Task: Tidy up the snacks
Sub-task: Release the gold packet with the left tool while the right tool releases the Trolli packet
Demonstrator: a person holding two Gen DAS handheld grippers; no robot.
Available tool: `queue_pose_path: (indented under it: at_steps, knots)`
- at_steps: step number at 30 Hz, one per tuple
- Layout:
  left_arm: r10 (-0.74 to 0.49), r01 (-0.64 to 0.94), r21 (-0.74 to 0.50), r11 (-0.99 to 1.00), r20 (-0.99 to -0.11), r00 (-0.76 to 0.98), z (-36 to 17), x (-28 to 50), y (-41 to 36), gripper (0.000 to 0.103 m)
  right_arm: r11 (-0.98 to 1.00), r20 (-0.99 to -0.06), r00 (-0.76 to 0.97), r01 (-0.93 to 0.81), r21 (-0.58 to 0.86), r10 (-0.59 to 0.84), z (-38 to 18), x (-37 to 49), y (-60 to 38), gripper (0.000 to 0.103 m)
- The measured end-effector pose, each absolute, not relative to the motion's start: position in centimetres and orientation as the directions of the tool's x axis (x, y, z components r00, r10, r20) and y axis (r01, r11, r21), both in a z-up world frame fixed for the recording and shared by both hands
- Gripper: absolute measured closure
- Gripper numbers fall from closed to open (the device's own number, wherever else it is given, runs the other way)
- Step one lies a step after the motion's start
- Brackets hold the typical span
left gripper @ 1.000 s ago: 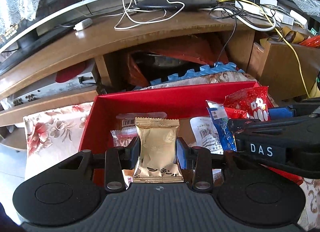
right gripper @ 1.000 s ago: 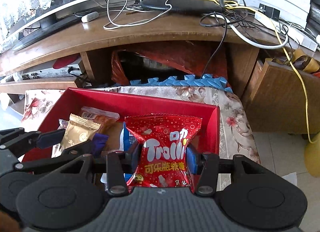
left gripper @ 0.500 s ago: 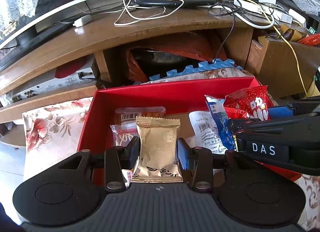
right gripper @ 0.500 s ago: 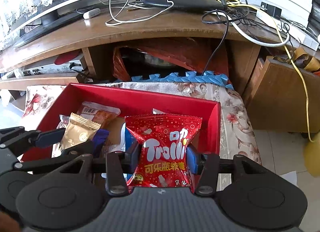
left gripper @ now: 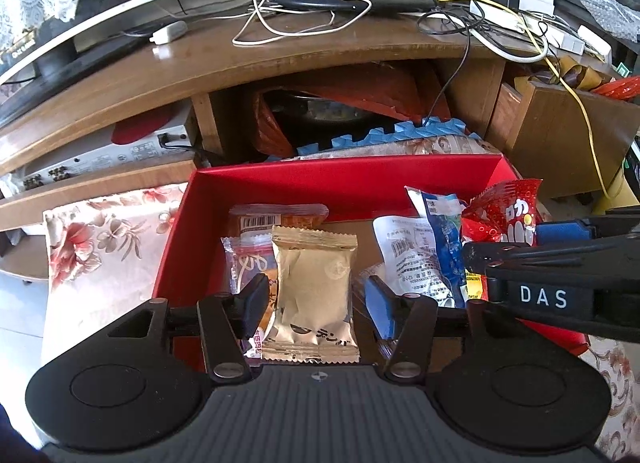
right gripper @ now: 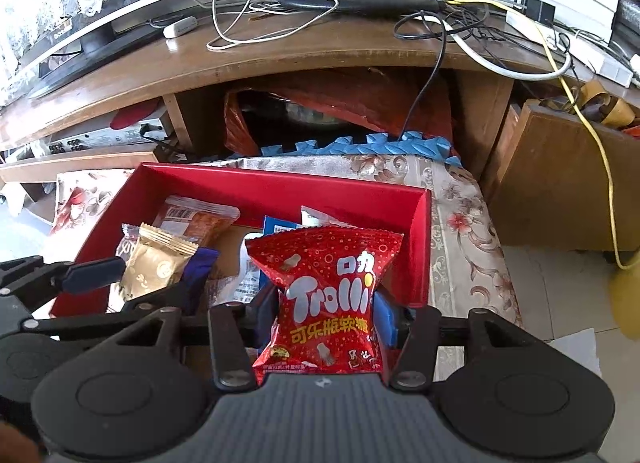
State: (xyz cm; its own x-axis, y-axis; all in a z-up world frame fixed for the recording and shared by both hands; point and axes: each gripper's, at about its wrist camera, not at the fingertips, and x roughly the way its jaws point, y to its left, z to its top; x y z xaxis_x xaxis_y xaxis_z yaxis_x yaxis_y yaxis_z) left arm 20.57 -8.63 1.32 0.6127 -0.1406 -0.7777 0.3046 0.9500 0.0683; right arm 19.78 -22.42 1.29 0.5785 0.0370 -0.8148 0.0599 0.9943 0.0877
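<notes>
The left tongs (left gripper: 316,299) are opening: their jaws stand clear of the gold packet (left gripper: 314,287), which sits between them with a gap showing on each side, so it is no longer gripped. That packet stands upright, its long axis running straight away from the tongs, bottom seam nearest them and crimped top farthest, over the left half of the red box (left gripper: 340,179). Just beyond it and to its left lie a clear packet (left gripper: 244,259) and an orange one (left gripper: 276,217). The right tongs (right gripper: 326,317) are beginning to open, yet their blue pads still press the sides of the red gummy bag (right gripper: 328,295), pinching it at the waist. That bag is also upright, long axis pointing ahead, and hangs over the right end of the box, near its right wall (right gripper: 420,247). A white wrapper (left gripper: 408,251) and a blue one (left gripper: 444,231) lie between the two tongs. I judge both snacks already sit above the box floor, so what matters next is the straight drop beneath each; the left one looks nearer to being let go.
</notes>
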Motion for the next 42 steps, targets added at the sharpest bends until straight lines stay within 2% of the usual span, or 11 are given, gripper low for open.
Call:
queue_pose_path:
  at_steps: [5, 16, 22, 36, 39, 42]
  knots:
    - [-0.134, 0.287, 0.065, 0.956, -0.773, 0.62, 1.6, 20.3, -8.3, 0.035, 0.992, -0.814, 0.579, 0.066, 0.103, 0.046, 1.5, 19.5, -22.7, 0.046]
    - [-0.134, 0.266, 0.053, 0.962, -0.761, 0.635, 2.4, 20.1, -7.7, 0.03, 0.991, -0.8, 0.597, 0.065, 0.12, 0.058, 1.9, 19.2, -22.8, 0.042]
    - [-0.131, 0.247, 0.046, 0.968, -0.748, 0.651, 3.0, 19.9, -7.4, 0.018, 0.989, -0.79, 0.611, 0.076, 0.123, 0.051, 2.3, 18.7, -23.1, 0.042]
    - [-0.123, 0.203, 0.022, 0.979, -0.732, 0.67, 3.6, 17.7, -6.8, 0.011, 0.985, -0.767, 0.64, 0.101, 0.139, 0.042, 3.4, 15.9, -23.4, 0.042]
    - [-0.111, 0.198, 0.036, 0.98, -0.724, 0.681, 3.7, 16.8, -6.7, 0.004, 0.984, -0.768, 0.639, 0.099, 0.148, 0.051, 3.5, 14.9, -23.4, 0.041]
    - [-0.103, 0.196, 0.048, 0.979, -0.715, 0.692, 3.8, 15.9, -6.7, 0.004, 0.984, -0.767, 0.639, 0.1, 0.149, 0.052, 3.6, 13.8, -23.3, 0.041]
